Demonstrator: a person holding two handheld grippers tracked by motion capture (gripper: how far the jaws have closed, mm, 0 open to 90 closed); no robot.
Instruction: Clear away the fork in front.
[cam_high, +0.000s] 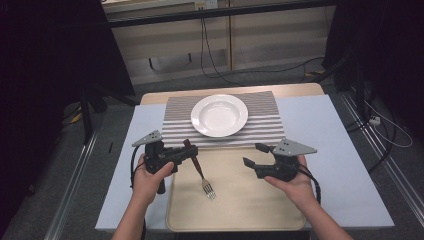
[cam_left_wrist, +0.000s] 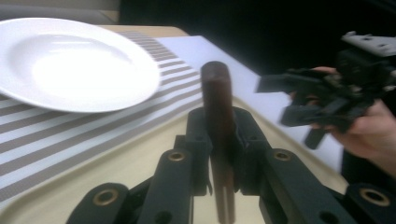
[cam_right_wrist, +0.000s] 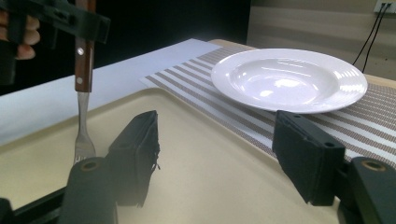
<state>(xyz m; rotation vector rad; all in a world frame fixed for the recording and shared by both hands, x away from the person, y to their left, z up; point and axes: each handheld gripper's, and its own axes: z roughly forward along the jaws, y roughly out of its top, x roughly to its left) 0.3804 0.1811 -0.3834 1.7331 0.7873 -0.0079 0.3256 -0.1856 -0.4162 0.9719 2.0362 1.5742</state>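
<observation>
We see the left gripper (cam_high: 184, 152) clenched on the brown wooden handle of a fork (cam_high: 200, 172), whose tines point down over the beige tray (cam_high: 240, 210) (whether they touch it, we cannot tell). The right gripper (cam_high: 254, 155) hangs over the tray's right half with its jaws spread and nothing between them. Beyond the tray, a white plate (cam_high: 219, 115) rests on a striped placemat (cam_high: 262, 127).

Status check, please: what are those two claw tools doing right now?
Left gripper shut on fork, tines down over tray. Right gripper open, empty. Plate on striped mat.
</observation>
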